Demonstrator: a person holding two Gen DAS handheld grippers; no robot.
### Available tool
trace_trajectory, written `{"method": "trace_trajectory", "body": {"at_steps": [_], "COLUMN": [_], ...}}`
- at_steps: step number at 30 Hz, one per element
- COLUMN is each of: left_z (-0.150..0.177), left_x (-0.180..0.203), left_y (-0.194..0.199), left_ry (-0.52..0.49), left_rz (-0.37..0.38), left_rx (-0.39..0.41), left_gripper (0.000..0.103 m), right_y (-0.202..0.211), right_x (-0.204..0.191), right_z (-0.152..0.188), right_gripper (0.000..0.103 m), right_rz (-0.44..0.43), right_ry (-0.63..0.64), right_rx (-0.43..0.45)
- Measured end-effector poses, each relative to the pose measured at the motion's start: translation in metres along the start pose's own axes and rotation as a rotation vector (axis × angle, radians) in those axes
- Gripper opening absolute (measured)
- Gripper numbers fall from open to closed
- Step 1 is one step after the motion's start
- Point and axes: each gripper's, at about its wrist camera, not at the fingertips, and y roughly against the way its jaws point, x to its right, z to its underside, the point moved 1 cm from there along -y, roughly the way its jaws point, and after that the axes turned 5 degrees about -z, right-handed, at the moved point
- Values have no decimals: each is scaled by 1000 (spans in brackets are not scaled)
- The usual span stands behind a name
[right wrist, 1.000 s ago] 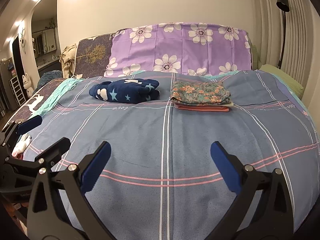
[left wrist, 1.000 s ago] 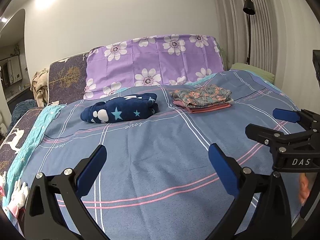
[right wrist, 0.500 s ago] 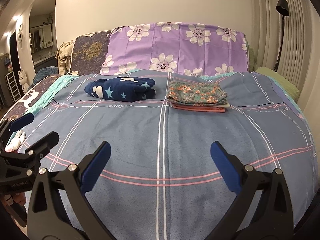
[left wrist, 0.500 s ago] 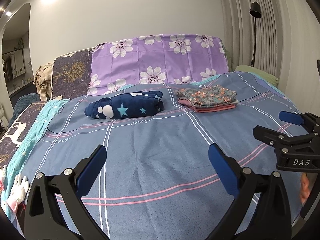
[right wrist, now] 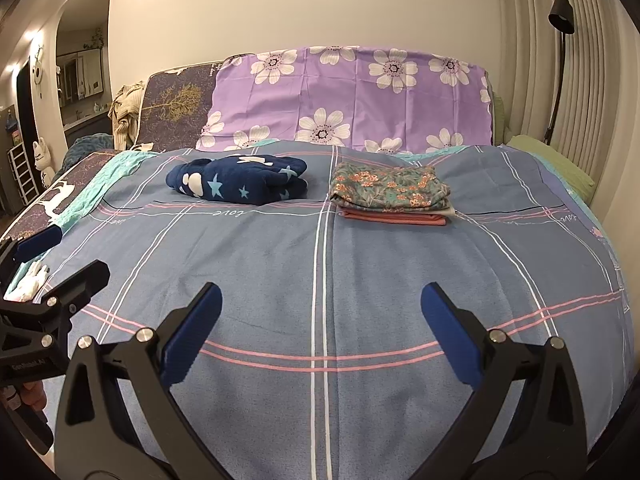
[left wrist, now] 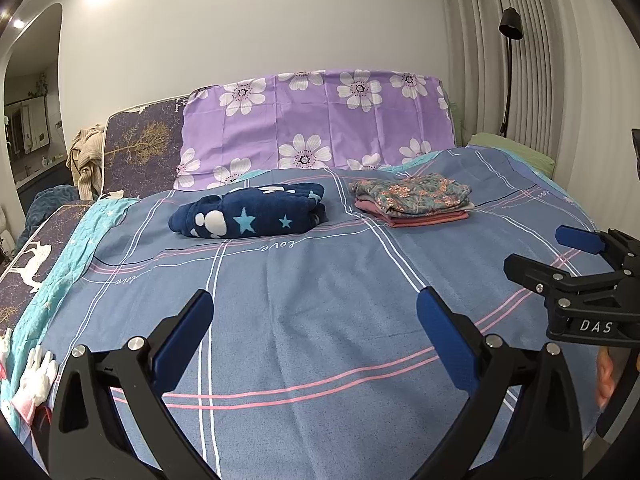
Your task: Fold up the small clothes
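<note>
A navy garment with white clouds and blue stars (left wrist: 252,216) (right wrist: 240,180) lies bunched on the far left part of the blue bed cover (left wrist: 320,320) (right wrist: 320,272). A neat folded stack, floral on top of pink (left wrist: 414,204) (right wrist: 390,194), lies to its right. My left gripper (left wrist: 314,338) is open and empty above the cover's near part, well short of both. My right gripper (right wrist: 320,332) is open and empty too. It shows at the right edge of the left wrist view (left wrist: 560,256), and the left one at the left edge of the right wrist view (right wrist: 60,256).
A purple flowered pillow (left wrist: 320,128) stands against the wall behind the clothes. A beige garment (left wrist: 86,160) hangs at the far left. A green pillow (right wrist: 556,164) and a black floor lamp (right wrist: 560,48) are at the right. Small white gloves (left wrist: 34,376) lie at the bed's left edge.
Both grippers stay open and empty. Both views have shifted slightly and tilted up a little; the clothes have not moved.
</note>
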Motion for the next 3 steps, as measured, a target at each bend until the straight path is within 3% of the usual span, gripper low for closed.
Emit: {"method": "trace_trajectory", "body": {"at_steps": [3], "left_z": [0], "left_x": [0], "left_y": [1], "left_ry": [0], "left_rz": [-2], "left_rx": [-3], "left_gripper": [102], "right_y": [0], "right_x": [1], "right_z": [0], "right_gripper": [101], "right_rz": [1], "right_ry": [-1], "right_rx": [-1]}}
